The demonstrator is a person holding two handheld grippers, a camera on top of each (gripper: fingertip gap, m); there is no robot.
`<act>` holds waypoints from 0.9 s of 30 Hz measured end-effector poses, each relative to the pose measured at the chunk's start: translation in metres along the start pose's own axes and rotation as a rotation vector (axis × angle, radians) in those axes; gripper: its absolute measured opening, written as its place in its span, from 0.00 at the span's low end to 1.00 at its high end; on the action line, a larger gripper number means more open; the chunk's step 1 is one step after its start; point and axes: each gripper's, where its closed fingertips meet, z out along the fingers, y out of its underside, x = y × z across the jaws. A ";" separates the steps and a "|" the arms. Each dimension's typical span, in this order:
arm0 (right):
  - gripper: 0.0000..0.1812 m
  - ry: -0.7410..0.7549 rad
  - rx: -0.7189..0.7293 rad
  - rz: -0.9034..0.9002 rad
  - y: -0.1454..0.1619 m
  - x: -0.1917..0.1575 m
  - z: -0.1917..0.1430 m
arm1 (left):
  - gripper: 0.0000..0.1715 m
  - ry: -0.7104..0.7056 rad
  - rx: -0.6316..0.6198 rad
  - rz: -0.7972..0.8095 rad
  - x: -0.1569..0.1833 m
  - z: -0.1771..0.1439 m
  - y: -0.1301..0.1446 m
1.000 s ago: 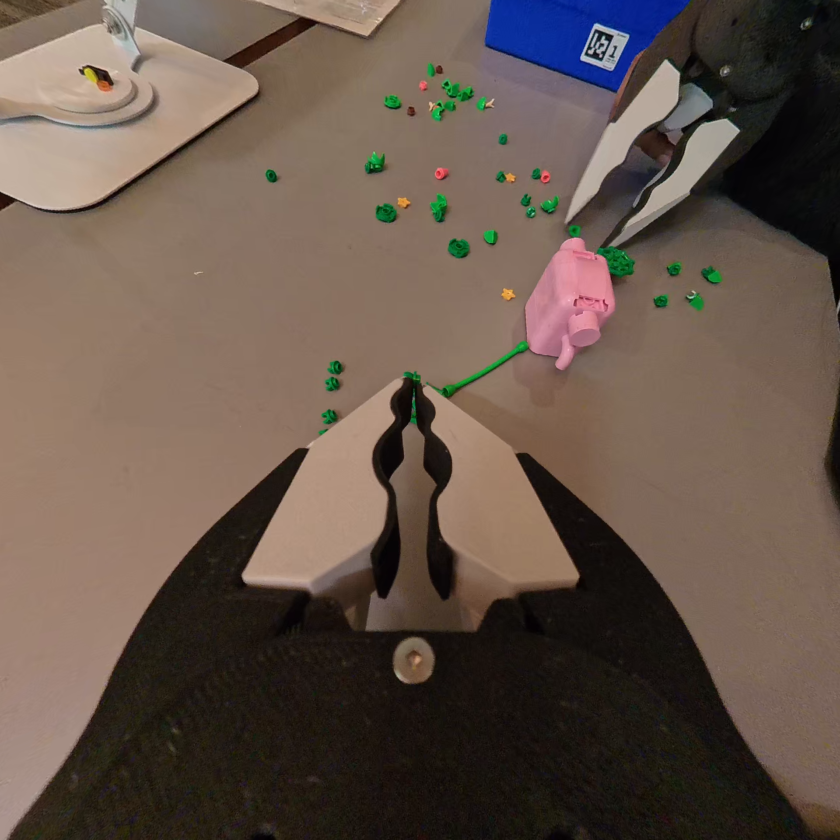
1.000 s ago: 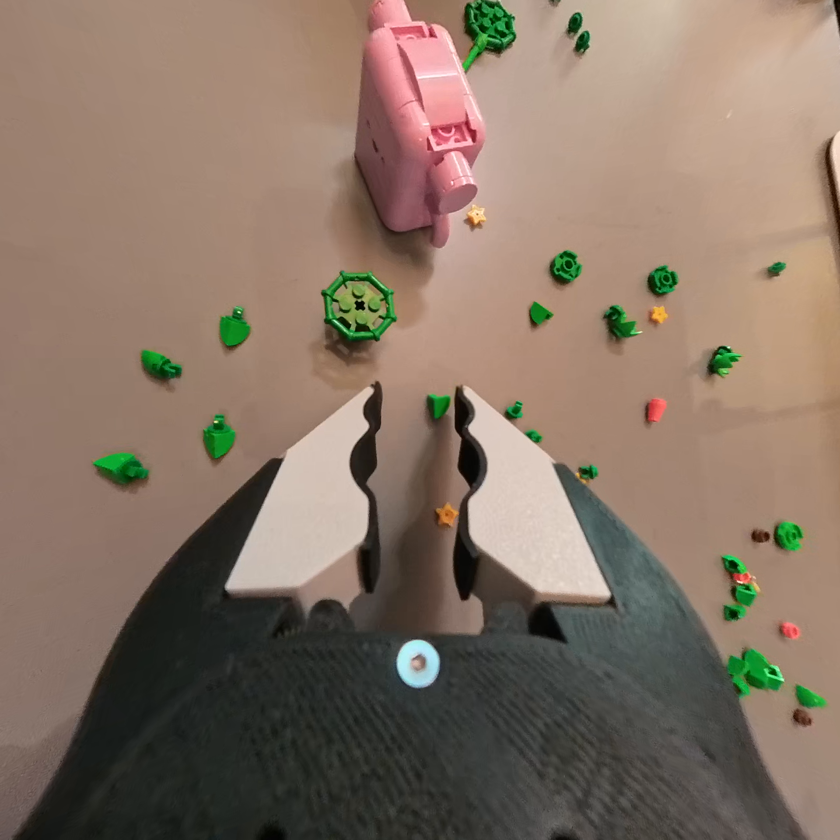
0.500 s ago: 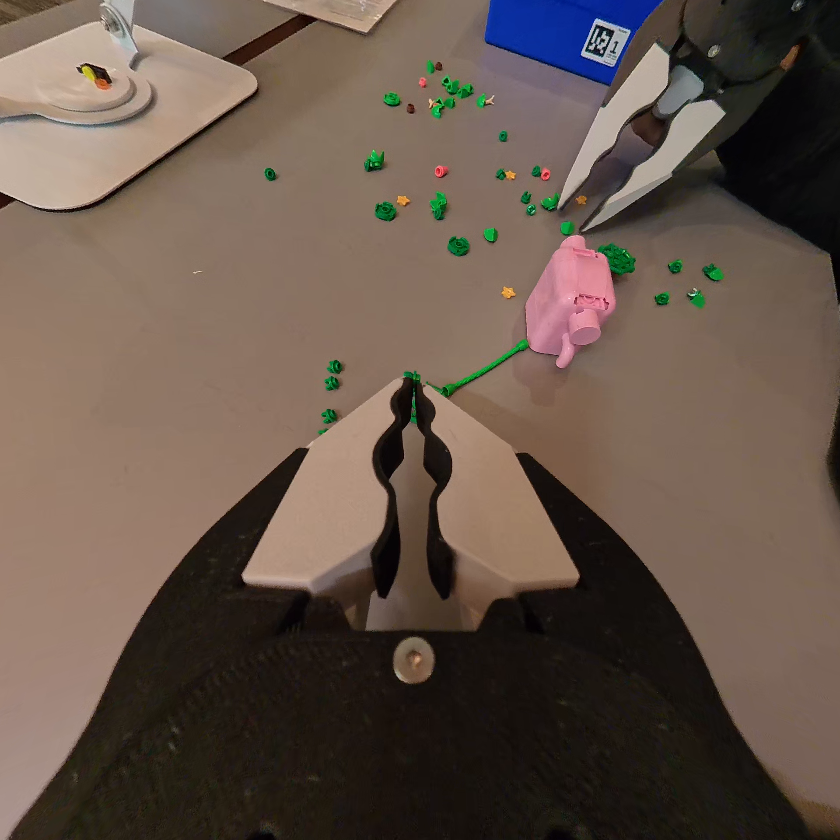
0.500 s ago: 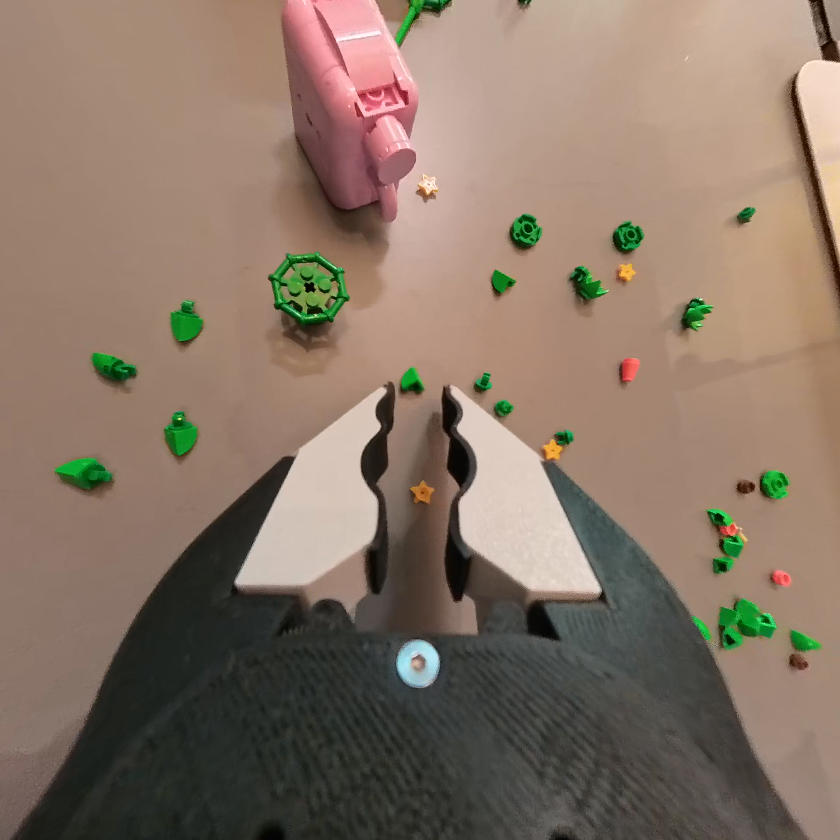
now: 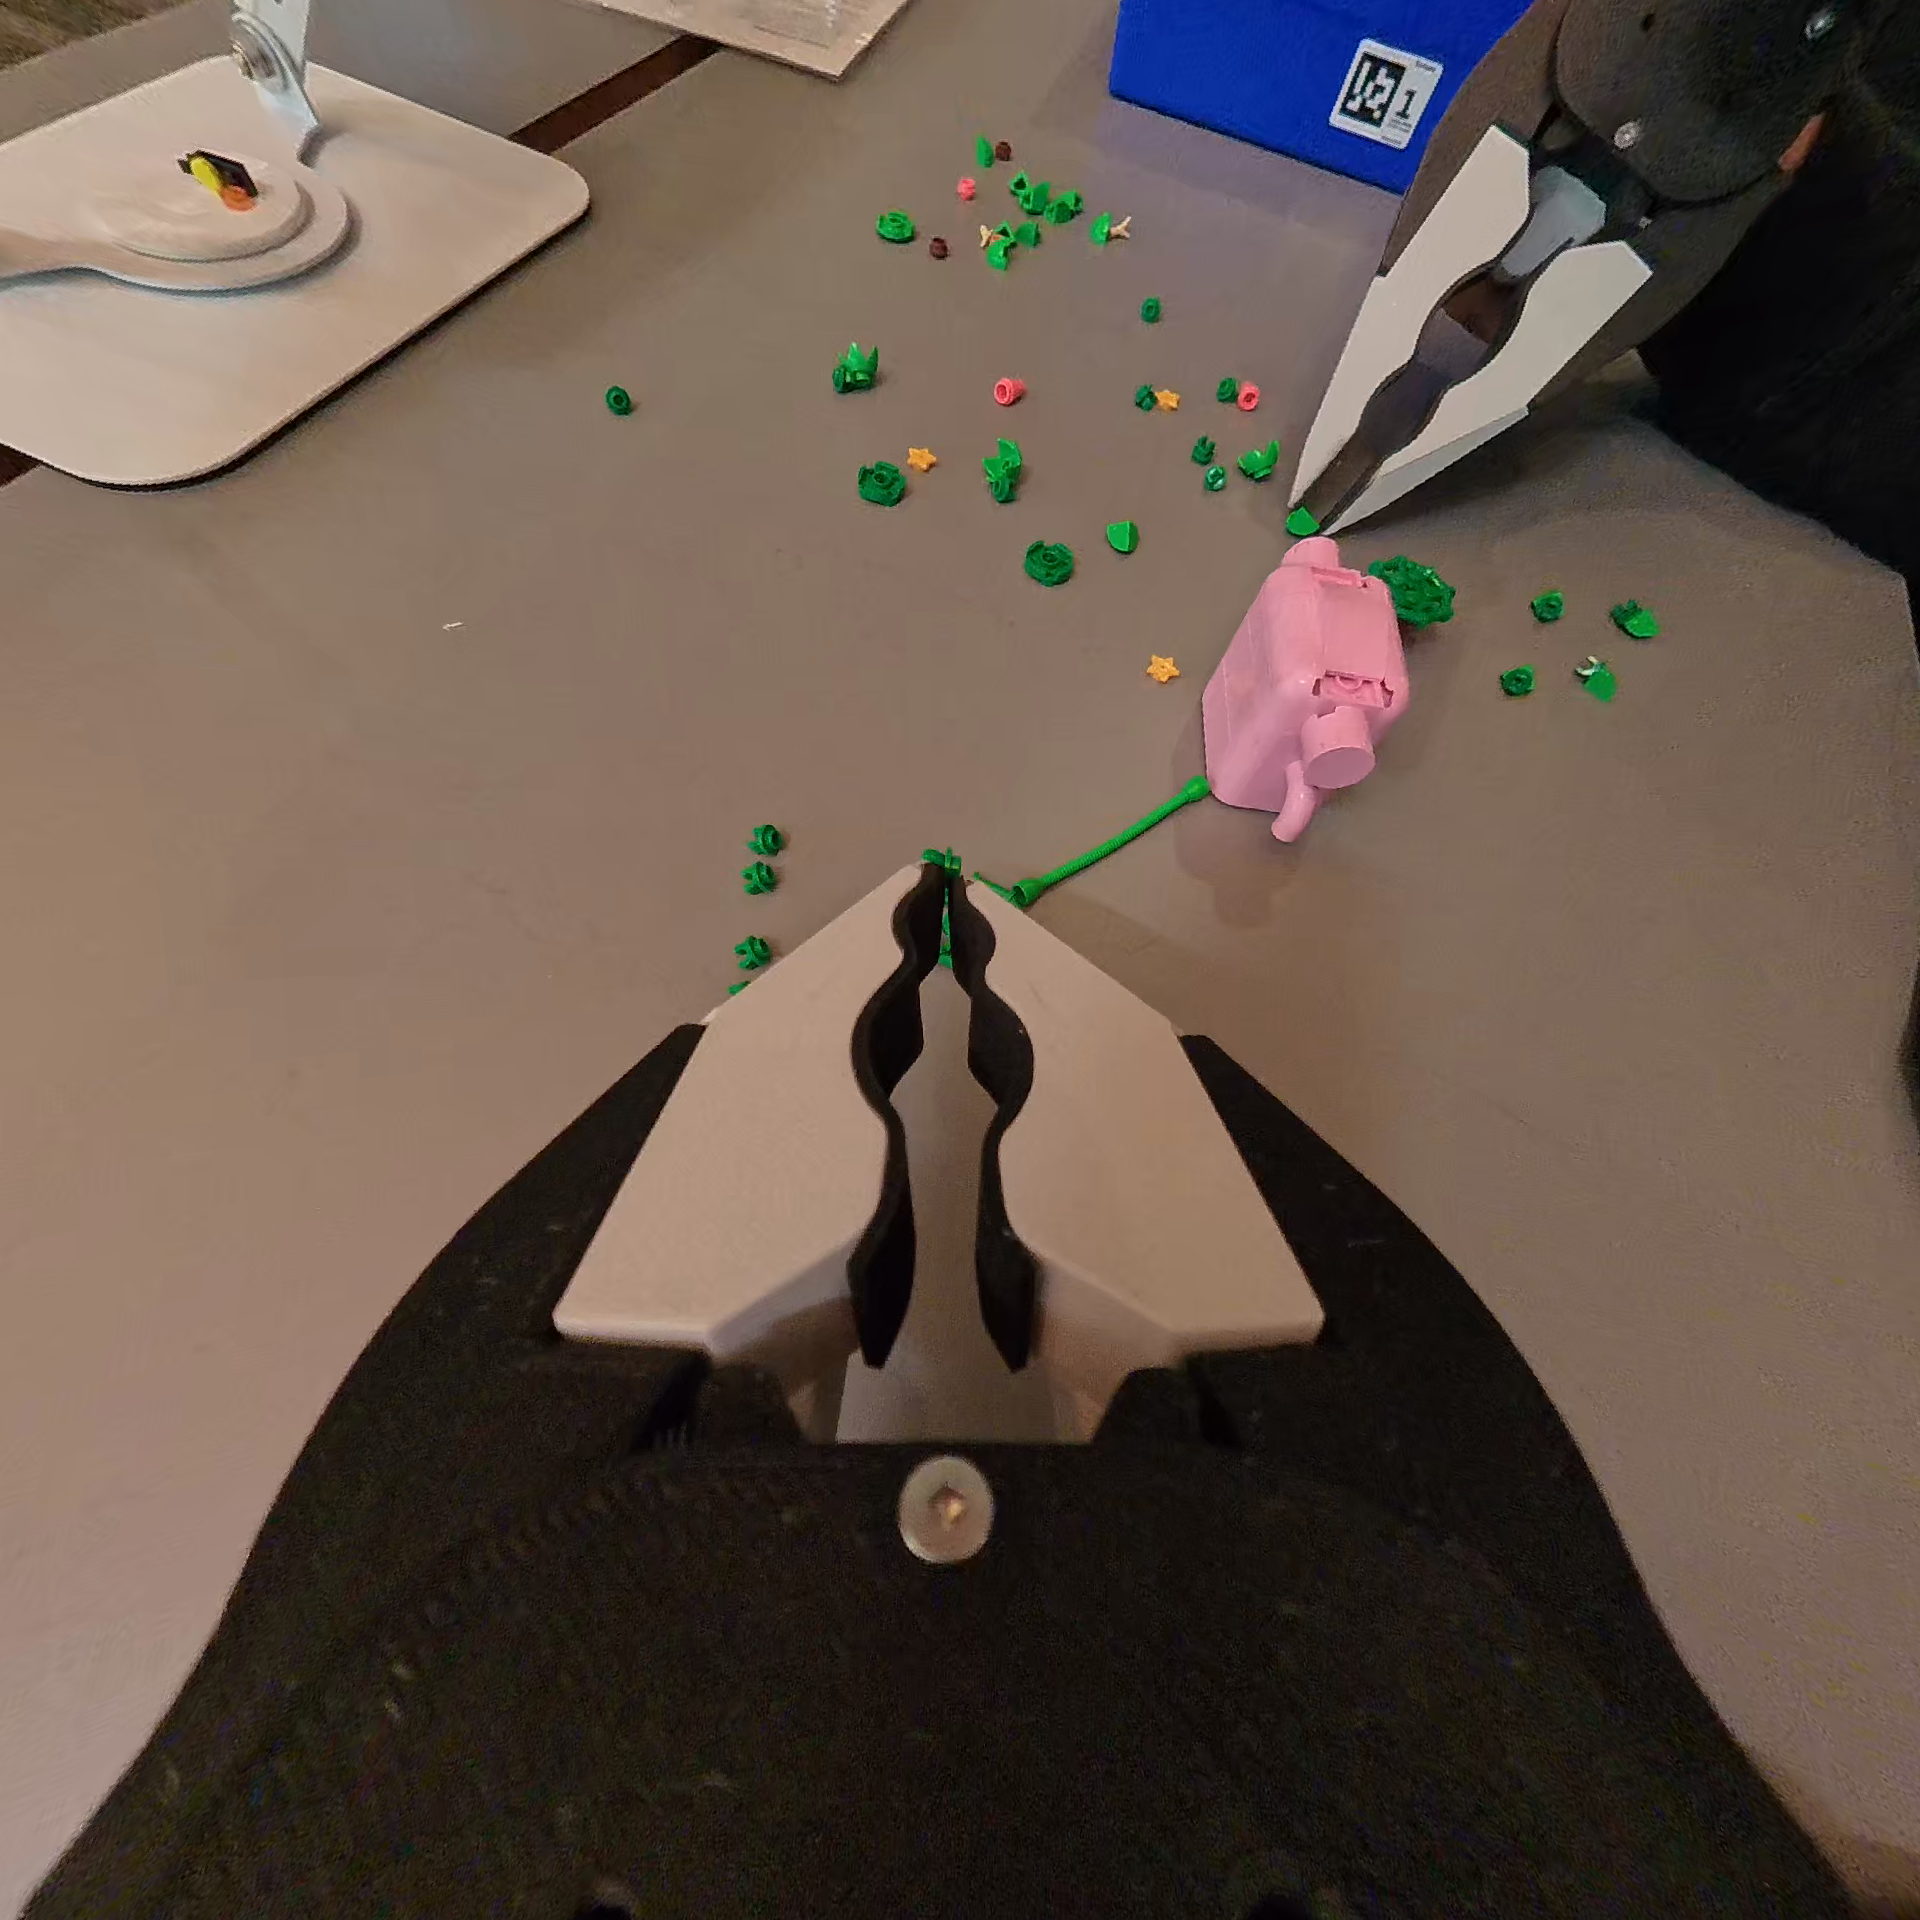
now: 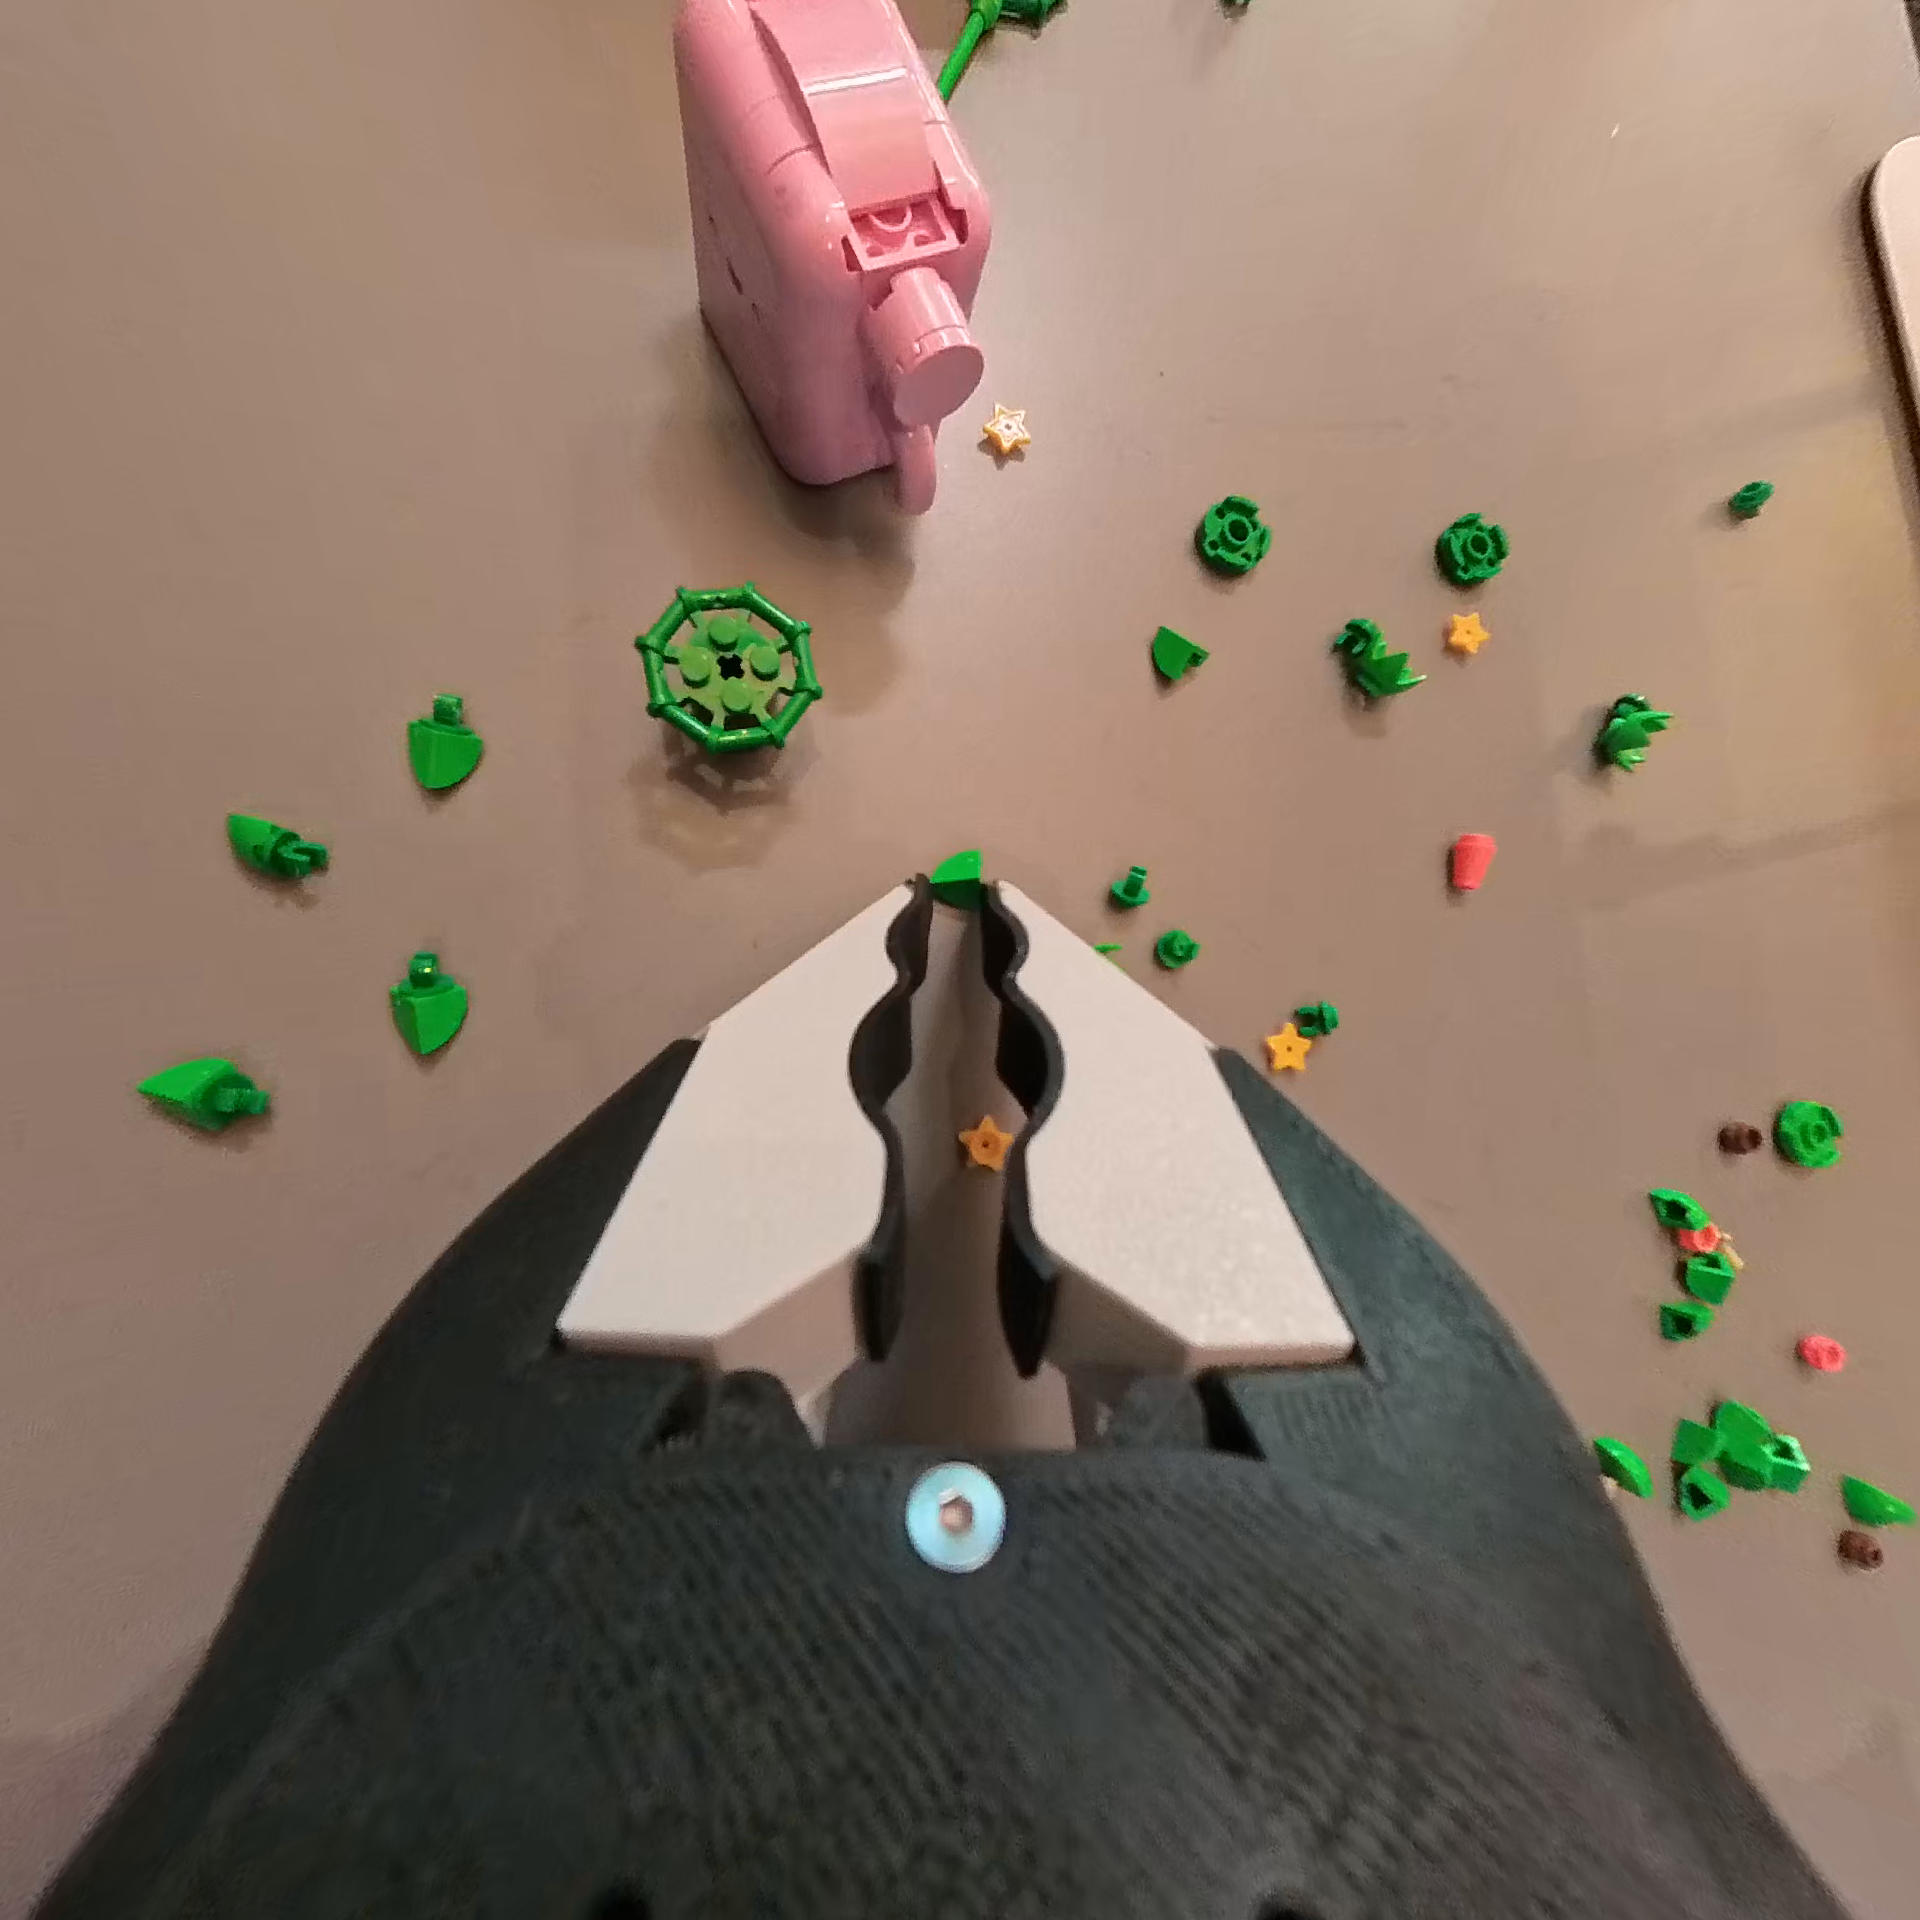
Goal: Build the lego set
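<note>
My left gripper is shut on a small green piece that pokes out at its tips, low over the grey table. A thin green stem lies just to its right and reaches the pink watering can. My right gripper is shut on a small green leaf piece at table level. It also shows in the left wrist view, behind the can. The can lies on its side ahead of it. A green web-like round piece sits to the can's left.
Several small green, orange star and red pieces are scattered over the table, thickest right of my right gripper. A blue box stands at the back. A white stand base is at the back left. Tip to tip, the grippers are about 25 cm apart. My left tips are about 15 cm from the can, my right tips only 10 cm.
My right gripper moved over the green leaf piece and closed its jaws on it. My left gripper has held still, shut on its green piece.
</note>
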 end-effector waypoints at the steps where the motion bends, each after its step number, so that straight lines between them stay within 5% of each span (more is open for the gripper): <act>1: 0.04 0.009 -0.002 0.001 0.000 0.001 0.000 | 0.00 0.000 0.000 0.001 0.000 0.000 0.000; 20: 0.06 0.061 0.019 0.009 -0.004 0.011 -0.006 | 0.00 0.001 0.012 0.005 0.001 -0.001 -0.003; 27: 0.06 0.181 0.339 0.069 -0.068 0.023 -0.037 | 0.00 0.076 0.211 0.063 0.035 -0.001 -0.045</act>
